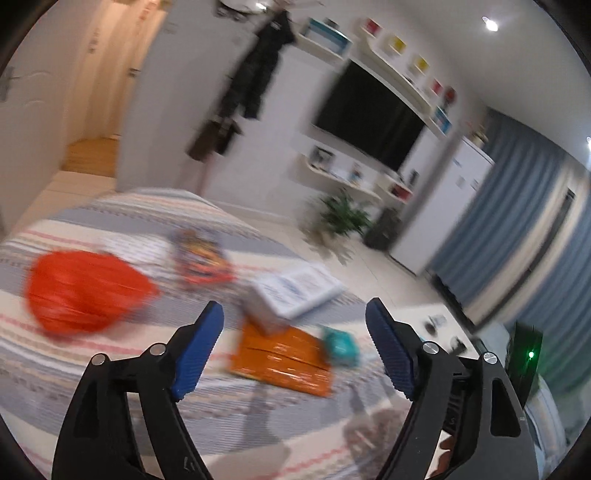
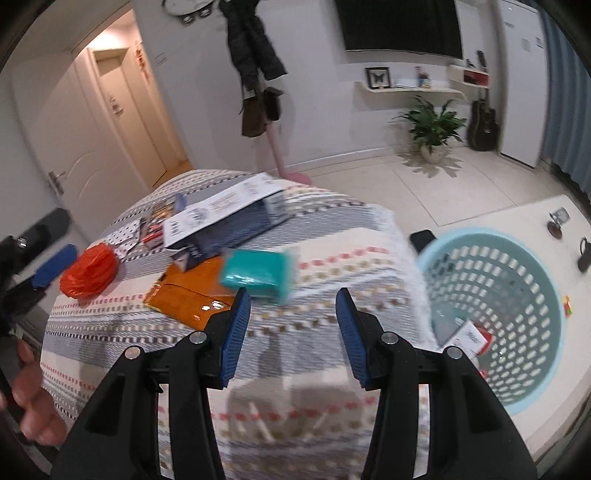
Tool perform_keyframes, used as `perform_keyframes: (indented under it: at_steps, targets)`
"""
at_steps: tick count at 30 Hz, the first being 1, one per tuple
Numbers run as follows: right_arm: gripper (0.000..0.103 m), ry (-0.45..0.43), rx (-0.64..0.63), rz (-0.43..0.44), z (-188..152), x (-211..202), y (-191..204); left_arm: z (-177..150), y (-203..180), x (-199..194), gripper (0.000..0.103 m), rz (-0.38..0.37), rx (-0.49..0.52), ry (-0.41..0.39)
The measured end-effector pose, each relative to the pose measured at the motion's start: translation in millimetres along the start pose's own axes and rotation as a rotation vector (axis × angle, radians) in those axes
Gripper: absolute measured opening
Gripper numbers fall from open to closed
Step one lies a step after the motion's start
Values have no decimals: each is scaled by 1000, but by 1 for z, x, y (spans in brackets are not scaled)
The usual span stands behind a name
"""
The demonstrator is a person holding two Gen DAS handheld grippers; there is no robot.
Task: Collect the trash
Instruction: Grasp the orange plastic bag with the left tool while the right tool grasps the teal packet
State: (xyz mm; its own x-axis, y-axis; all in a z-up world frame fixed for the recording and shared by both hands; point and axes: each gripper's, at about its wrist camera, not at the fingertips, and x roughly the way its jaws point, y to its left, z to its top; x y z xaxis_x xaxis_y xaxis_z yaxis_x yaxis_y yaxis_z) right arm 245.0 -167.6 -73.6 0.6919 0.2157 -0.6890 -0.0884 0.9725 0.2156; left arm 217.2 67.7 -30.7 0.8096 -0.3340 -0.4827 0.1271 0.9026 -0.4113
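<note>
Between the blue pads of the right gripper (image 2: 293,334), which stands wide open and holds nothing, lies striped cloth; just past its left pad at 11 o'clock sits a teal soft pack (image 2: 258,275), probably tissues. I judge it light and squashy under slick film, so a grip across its short sides should hold where the flat top might slide. Touching it at 9 o'clock is an orange foil pouch (image 2: 188,295), flat and slippery, best pinched at a free edge. Further at 10 o'clock sit a crumpled orange plastic bag (image 2: 88,271), feather-light and easy to pinch anywhere, and an opened white-and-blue carton (image 2: 221,218), stiff but bulky, best taken by a flap. At 3 o'clock a pale blue perforated basket (image 2: 532,373) stands beside the bed with a few scraps already inside.

The left gripper (image 1: 295,350) is likewise spread wide and empty, hovering over the same litter in a blurred view.

All rests on a bed under a woven striped bedspread (image 2: 332,266), soft and yielding. Beyond are pale floor tiles, a potted plant (image 2: 432,125), a guitar (image 2: 484,123), a wall television (image 2: 399,26) and a hung dark coat (image 2: 251,40)
</note>
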Motion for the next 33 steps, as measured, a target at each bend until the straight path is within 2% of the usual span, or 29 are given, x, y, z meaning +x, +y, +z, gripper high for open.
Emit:
perform_keyframes:
  at_steps: [3, 5, 8, 12, 15, 18, 27, 28, 30, 33]
  targets:
    - [46, 10, -24, 7, 6, 12, 14, 14, 38, -24, 81, 79, -35, -54]
    - [58, -1, -34, -14, 9, 21, 23, 20, 62, -39, 84, 125, -72, -85]
    - [62, -1, -38, -32, 14, 34, 29, 31, 102, -59, 90, 204, -133, -120]
    - [62, 17, -29, -39, 14, 49, 30, 40, 138, -58, 90, 227, -173, -85]
    - [63, 40, -22, -46, 10, 60, 27, 43, 152, -39, 90, 243, -176, -23]
    - [63, 14, -24, -46, 12, 58, 26, 39, 158, -19, 90, 234, -199, 17]
    - [63, 62, -22, -30, 11, 67, 24, 19, 167, 6, 89, 267, -183, 68]
    - [63, 69, -27, -33, 11, 69, 26, 18, 165, 7, 87, 275, -172, 71]
    - [63, 80, -37, -43, 10, 71, 29, 16, 163, 11, 78, 280, -155, 86]
    - [61, 74, -47, -49, 9, 71, 31, 15, 160, 13, 61, 272, -132, 102]
